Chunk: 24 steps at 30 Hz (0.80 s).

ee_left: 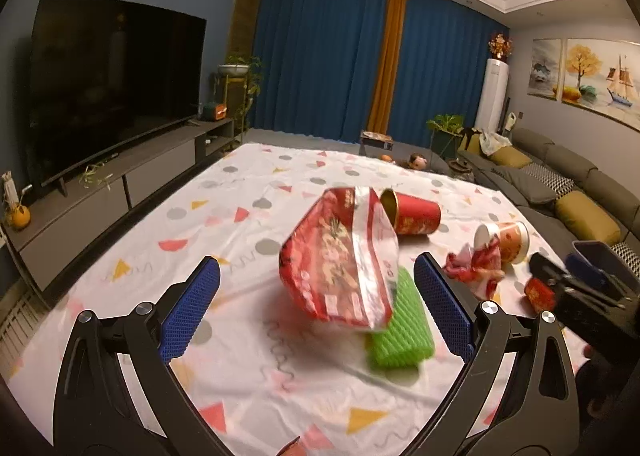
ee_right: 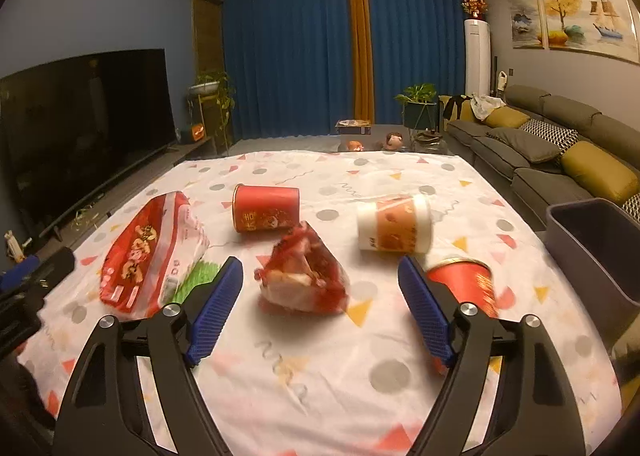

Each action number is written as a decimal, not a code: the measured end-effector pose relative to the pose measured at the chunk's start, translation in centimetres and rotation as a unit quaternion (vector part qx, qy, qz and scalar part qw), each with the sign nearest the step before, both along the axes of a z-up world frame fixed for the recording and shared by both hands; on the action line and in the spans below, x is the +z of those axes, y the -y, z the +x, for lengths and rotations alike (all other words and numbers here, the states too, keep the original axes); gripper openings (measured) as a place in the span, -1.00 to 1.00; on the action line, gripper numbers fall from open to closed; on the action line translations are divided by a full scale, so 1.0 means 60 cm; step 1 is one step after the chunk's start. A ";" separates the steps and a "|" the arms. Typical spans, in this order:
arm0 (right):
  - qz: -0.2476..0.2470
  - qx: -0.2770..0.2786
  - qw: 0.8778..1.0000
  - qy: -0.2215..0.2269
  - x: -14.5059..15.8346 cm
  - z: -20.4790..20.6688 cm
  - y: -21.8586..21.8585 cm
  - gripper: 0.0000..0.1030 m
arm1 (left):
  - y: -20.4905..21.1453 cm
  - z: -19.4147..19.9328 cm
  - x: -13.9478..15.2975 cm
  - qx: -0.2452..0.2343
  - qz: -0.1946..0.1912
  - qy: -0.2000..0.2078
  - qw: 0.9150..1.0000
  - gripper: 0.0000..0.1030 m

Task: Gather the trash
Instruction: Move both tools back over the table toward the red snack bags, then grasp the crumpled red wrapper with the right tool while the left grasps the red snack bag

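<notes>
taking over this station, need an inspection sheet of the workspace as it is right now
surface: patterned white cloth, wrinkled.
job's things: large red snack bag lying over green foam net; crumpled red wrapper; red cup, white cup and red can, all on their sides; grey bin at the right edge.
clutter: nothing seen.
grippers: left claw open before the bag; right claw open around the wrapper, apart.
cables: nothing seen.
surroundings: TV, blue curtains, sofa.
</notes>
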State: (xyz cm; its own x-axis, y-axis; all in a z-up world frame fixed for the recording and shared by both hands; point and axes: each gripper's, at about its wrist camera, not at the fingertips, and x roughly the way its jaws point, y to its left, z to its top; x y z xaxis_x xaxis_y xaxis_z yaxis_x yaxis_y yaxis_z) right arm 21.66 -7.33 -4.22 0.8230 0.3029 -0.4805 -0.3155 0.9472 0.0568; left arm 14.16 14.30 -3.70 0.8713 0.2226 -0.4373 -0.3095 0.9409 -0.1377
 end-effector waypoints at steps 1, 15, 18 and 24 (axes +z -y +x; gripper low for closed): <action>-0.002 0.000 1.000 -0.003 -0.004 0.010 -0.008 0.47 | -0.003 0.005 0.001 0.001 0.001 0.000 1.000 0.86; -0.016 -0.005 0.998 -0.065 -0.059 0.102 -0.057 -0.47 | -0.053 0.096 -0.037 -0.036 -0.043 -0.032 0.998 0.86; -0.022 0.003 0.998 -0.061 -0.060 0.098 -0.060 -0.58 | -0.061 0.113 -0.055 -0.046 -0.067 -0.048 0.996 0.86; -0.017 0.013 0.998 -0.055 -0.057 0.084 -0.057 -0.72 | -0.066 0.134 -0.085 -0.065 -0.096 -0.084 0.990 0.72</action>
State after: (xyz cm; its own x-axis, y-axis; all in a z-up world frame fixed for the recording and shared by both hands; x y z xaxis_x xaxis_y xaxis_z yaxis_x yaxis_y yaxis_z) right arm 26.70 -3.91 -7.67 0.7562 0.3063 -0.5782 -0.3343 0.9405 0.0611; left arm 22.22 18.28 -8.82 0.7991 0.0127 -0.6011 -0.2214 0.9358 -0.2745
